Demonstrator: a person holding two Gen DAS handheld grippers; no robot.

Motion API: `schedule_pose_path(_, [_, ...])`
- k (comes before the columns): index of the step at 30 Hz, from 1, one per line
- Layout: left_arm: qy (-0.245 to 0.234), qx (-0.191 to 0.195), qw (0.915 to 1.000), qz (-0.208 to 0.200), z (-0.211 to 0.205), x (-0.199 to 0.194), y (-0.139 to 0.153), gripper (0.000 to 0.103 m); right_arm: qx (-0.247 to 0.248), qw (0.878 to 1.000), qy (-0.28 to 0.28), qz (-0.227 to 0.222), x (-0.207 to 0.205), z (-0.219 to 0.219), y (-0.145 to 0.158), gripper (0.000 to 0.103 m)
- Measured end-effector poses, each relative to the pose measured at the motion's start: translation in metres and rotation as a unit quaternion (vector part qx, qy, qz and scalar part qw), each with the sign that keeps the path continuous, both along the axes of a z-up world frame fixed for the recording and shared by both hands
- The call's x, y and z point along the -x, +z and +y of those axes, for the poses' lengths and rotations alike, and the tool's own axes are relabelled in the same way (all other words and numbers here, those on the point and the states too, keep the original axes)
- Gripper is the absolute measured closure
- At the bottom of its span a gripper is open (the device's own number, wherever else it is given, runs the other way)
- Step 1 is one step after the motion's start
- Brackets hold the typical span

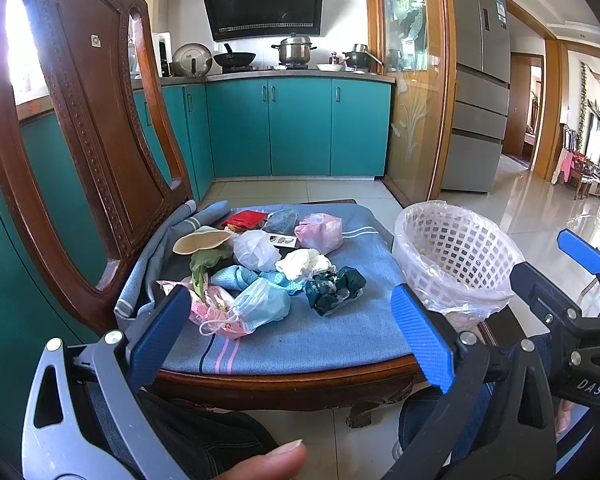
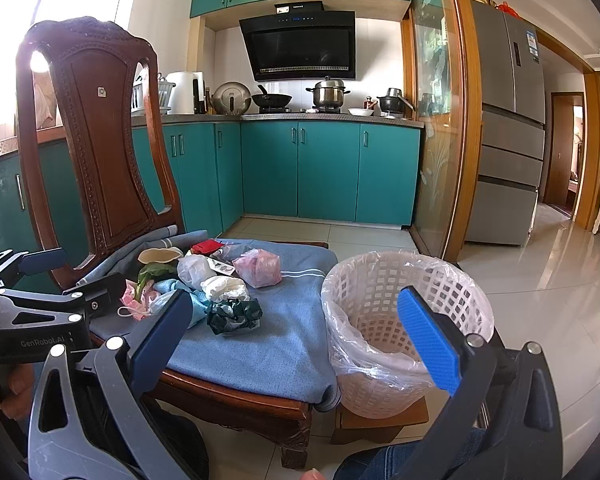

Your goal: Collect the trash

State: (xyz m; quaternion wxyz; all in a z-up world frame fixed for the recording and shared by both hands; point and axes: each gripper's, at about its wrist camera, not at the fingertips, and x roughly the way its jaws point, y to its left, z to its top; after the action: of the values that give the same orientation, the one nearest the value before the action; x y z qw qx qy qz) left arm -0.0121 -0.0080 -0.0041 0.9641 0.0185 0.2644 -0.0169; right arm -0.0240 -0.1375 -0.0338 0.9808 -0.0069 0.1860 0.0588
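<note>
The work surface is the seat of a carved wooden chair (image 1: pixel 88 128), covered by a blue cloth (image 1: pixel 320 332) that hangs over the seat edges. The chair stands on a pale tiled floor (image 2: pixel 540 280) in a kitchen with teal cabinets (image 1: pixel 300 128), a black range hood (image 1: pixel 262 6) and a grey refrigerator (image 2: pixel 508 140) at the right.

From left to right on the cloth: a pink face mask (image 1: pixel 220 320) at the near-left edge, a green leaf (image 1: pixel 204 264), a blue face mask (image 1: pixel 260 304), a white plastic bag (image 1: pixel 256 250), a crumpled white tissue (image 1: pixel 304 264), a dark green crumpled wrapper (image 1: pixel 334 288) and a pink bag (image 1: pixel 320 230). These items lie clustered, several touching. The near and right parts of the cloth are bare.

A white mesh bin (image 2: pixel 400 320) with a clear liner stands on a low wooden stool (image 2: pixel 380 420), just beside the right edge of the seat. Open floor extends to the right of the bin.

The left gripper (image 1: pixel 292 328) hovers at the near edge of the seat, jaws spread wide, holding nothing. The right gripper (image 2: pixel 296 332) is level with the bin, jaws likewise spread and empty.
</note>
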Motion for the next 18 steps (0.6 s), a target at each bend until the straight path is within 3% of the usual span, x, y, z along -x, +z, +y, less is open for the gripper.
schedule_pose_path(18, [-0.001,0.0,1.0,0.005,-0.0009,-0.0014,-0.0024,0.003,0.001,1.0,0.002,0.0,0.003,0.0001,-0.0011,0.003])
